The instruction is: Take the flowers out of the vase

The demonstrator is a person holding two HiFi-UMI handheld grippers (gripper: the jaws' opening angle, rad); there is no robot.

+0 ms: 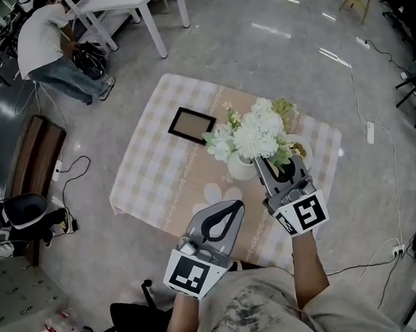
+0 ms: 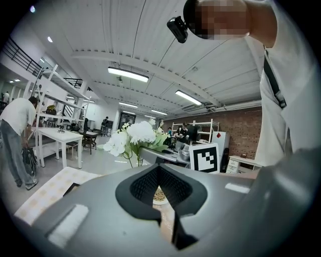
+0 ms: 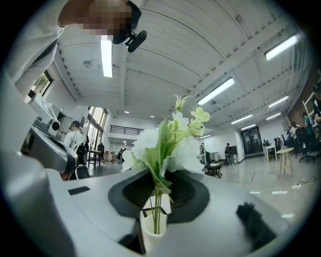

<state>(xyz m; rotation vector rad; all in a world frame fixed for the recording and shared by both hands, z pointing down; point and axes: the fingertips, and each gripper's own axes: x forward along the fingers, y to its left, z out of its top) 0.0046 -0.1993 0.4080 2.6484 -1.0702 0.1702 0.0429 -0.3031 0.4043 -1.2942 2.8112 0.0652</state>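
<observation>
White flowers (image 3: 144, 141) crowd just above my right gripper (image 3: 157, 189). Their green stems (image 3: 156, 211) run down between its fingers (image 3: 133, 191) into the vase (image 3: 152, 232), whose rim sits right under them. The fingers are closed on the bunch of stems, low down and close to the rim. My left gripper (image 2: 159, 184) hangs nearer to me and off to the side, well apart from the vase, its fingers (image 2: 144, 187) together on nothing.

The flowers are not out yet, and that is where I see the trouble. Nothing steadies the vase. If the bunch is wedged tight in the neck, it could drag the vase up with it, then let it drop or tip onto the cloth-covered counter (image 1: 151, 177). A pull off to one side instead of straight up would lever the stems against the rim. That could topple the vase towards the picture frame (image 1: 191, 125), which lies beyond the fingers. The stems look thin and slick, so a few may slip through and stay behind, or kink where the fingers pinch. I cannot tell whether the vase's base is touching the counter.
</observation>
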